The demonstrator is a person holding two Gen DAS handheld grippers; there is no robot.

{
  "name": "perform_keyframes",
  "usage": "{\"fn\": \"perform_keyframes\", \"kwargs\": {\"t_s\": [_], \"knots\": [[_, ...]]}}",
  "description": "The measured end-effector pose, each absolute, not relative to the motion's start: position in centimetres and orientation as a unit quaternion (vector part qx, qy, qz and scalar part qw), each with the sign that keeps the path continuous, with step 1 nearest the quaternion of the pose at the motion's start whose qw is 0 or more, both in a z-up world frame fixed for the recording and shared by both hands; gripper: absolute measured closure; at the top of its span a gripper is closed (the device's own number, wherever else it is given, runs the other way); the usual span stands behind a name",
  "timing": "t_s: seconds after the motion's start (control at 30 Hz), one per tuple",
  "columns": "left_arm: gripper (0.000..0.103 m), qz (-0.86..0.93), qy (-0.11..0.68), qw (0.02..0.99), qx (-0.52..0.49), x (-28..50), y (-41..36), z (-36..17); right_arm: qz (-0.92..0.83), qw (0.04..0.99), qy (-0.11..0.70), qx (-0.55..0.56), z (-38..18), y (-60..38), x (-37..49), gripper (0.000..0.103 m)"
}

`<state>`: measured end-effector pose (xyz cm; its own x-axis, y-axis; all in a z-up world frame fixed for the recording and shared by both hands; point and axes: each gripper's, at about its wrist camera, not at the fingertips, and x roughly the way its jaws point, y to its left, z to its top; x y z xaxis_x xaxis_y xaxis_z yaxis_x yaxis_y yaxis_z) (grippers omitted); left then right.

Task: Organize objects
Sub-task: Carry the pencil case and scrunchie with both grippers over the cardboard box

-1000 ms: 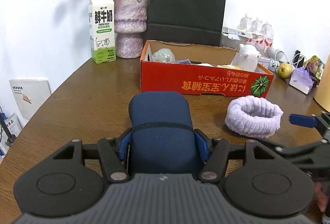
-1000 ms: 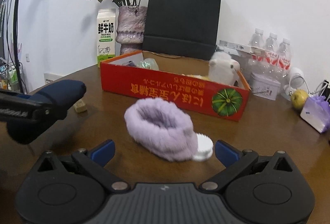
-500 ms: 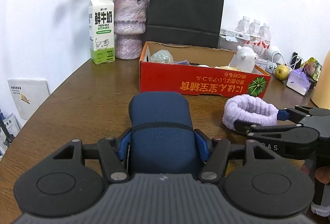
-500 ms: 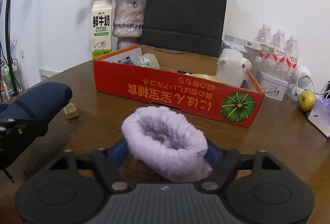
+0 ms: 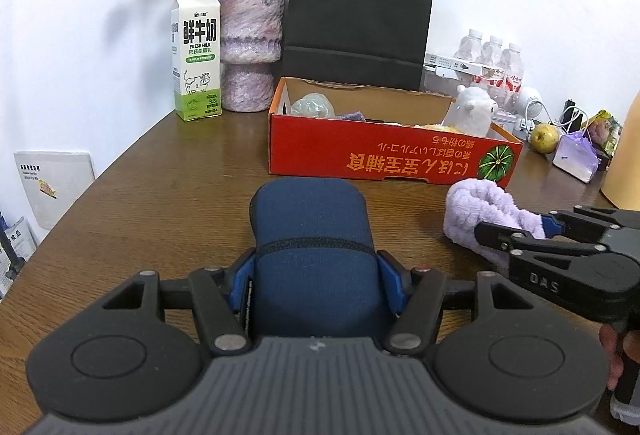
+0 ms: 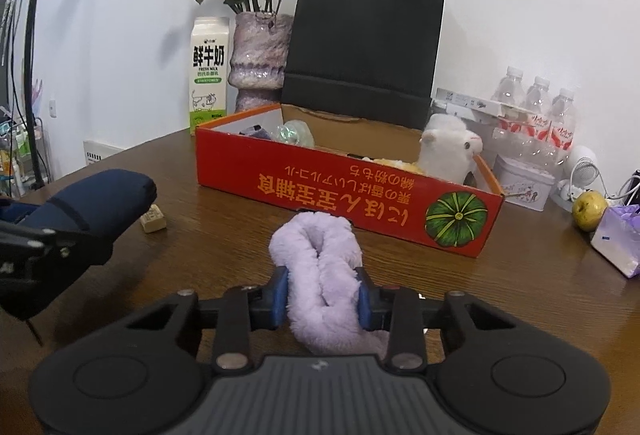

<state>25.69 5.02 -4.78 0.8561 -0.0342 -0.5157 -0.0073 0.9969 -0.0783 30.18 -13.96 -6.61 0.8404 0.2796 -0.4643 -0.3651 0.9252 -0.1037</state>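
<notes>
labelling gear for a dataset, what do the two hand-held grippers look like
Both match: the left hand-held gripper and right hand-held gripper have matte black linkage arms with silver pivot pins, blue finger pads, a ribbed grey body and two round black discs. The right one's side reads "DAS". No cables or sleeves show.

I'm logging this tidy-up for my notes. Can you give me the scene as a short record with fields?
left gripper: shut on the navy pouch
right gripper: shut on the purple fluffy headband, squeezed flat
red box: open, behind the headband, holds a white plush alpaca and other items
table: brown wood; small tan block lies near the pouch
behind box: milk carton, vase, black bag
</notes>
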Motion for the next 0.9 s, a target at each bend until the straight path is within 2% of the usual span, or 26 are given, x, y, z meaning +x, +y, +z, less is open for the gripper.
{"fn": "perform_keyframes", "kwargs": {"t_s": [0.23, 0.9], "knots": [[0.040, -0.004, 0.263, 0.964, -0.038, 25.4, 4.9, -4.7, 0.185, 0.956, 0.208, -0.096, -6.3, -14.5, 28.2, 0.075], [0.040, 0.003, 0.234, 0.971, -0.040, 24.8, 2.8, -2.8, 0.209, 0.957, 0.188, -0.074, -4.9, -14.9, 26.2, 0.076]]}}
